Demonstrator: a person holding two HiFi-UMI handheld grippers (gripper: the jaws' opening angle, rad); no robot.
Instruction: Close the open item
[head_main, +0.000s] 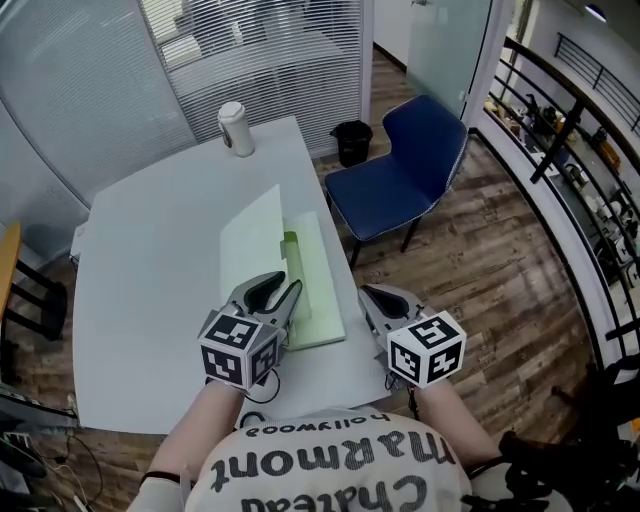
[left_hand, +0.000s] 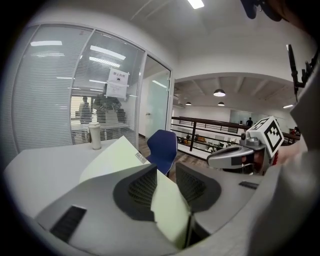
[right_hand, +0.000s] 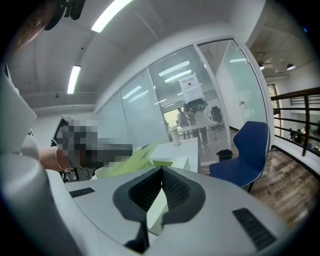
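A pale green folder lies open on the white table (head_main: 150, 280). Its base (head_main: 318, 290) is flat and its cover (head_main: 252, 240) stands raised on the left. My left gripper (head_main: 275, 292) is at the folder's near end. In the left gripper view its jaws (left_hand: 164, 170) stand apart with the cover (left_hand: 170, 205) running between them; the pads do not clearly press on it. My right gripper (head_main: 372, 298) hovers just right of the folder, near the table's right edge. Its tips (right_hand: 161, 169) meet, and I see nothing held between them.
A white lidded cup (head_main: 235, 128) stands at the table's far end. A blue chair (head_main: 400, 170) and a black bin (head_main: 351, 140) are on the wooden floor to the right. Glass walls with blinds stand behind the table. A railing runs along the far right.
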